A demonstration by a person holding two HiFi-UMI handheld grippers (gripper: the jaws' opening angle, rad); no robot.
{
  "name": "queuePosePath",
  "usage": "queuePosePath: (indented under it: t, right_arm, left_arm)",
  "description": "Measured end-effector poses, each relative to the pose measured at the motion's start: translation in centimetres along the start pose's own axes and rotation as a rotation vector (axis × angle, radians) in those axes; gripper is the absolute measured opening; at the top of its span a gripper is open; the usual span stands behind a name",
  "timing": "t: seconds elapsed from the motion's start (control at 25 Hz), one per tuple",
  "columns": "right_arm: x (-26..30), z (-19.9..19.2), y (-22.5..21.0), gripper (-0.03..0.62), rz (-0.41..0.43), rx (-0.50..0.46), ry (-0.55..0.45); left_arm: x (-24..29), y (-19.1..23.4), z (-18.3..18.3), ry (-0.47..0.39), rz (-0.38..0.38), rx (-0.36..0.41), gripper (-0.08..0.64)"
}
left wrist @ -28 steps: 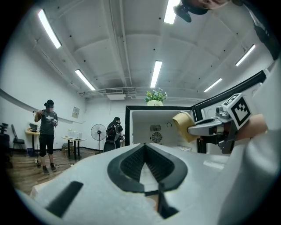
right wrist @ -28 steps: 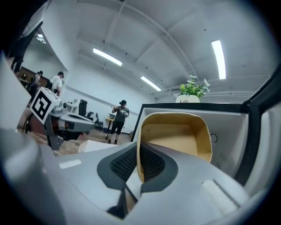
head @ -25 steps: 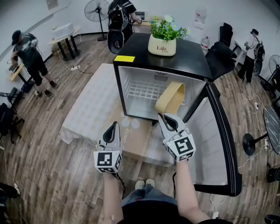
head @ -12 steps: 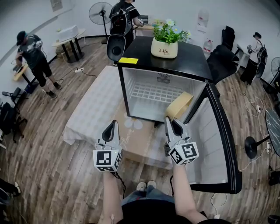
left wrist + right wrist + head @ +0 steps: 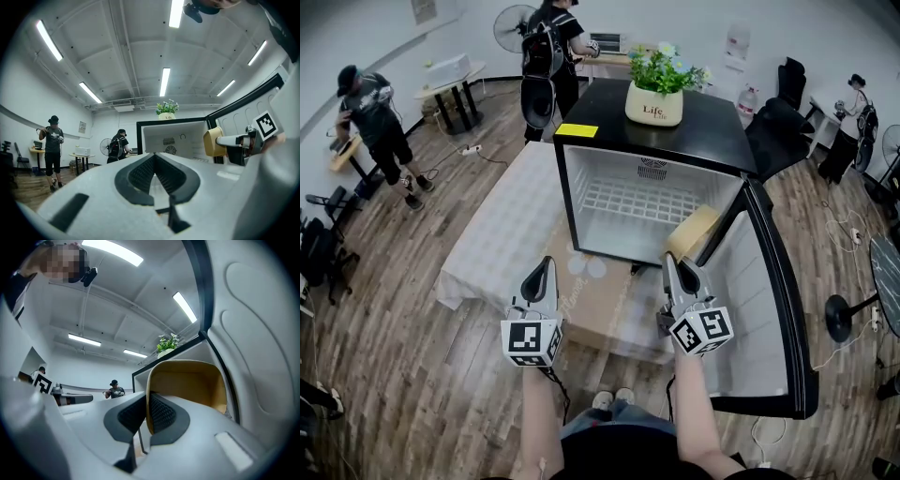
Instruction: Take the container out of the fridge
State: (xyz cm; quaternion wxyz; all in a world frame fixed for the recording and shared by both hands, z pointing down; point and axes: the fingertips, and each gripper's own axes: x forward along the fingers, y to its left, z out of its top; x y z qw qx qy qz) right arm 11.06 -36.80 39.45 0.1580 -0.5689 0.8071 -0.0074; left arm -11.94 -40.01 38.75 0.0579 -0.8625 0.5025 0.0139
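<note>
A black mini fridge [image 5: 581,187] stands open on the floor, its door [image 5: 769,309] swung out to the right. The tan container [image 5: 695,232] hangs at the fridge's front right corner, just outside the opening and next to the door. My right gripper [image 5: 679,266] is shut on its rim; in the right gripper view the thin rim [image 5: 148,401] sits pinched between the pads and the container's hollow [image 5: 187,380] faces me. My left gripper [image 5: 543,271] is shut with nothing in it, held in front of the fridge, left of the right one. The left gripper view shows the container [image 5: 212,141] at its right.
A potted plant [image 5: 654,98] stands on the fridge top. The fridge rests on a pale mat [image 5: 502,230] with cardboard [image 5: 600,300] in front. People stand at the far left [image 5: 380,117], behind the fridge [image 5: 546,52] and at the far right [image 5: 851,117]. A fan [image 5: 844,309] stands to the right.
My right gripper has drawn the container back and to the right, from inside the fridge opening to its front right corner. The left gripper has barely moved.
</note>
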Motion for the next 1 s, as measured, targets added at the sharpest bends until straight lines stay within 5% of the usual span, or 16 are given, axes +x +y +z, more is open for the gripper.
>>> queuePosePath:
  t: [1.0]
  right_arm:
    - [-0.4, 0.0, -0.6, 0.012, 0.004, -0.012, 0.009]
  left_arm:
    - [0.9, -1.0, -0.3, 0.008, -0.015, 0.002, 0.005]
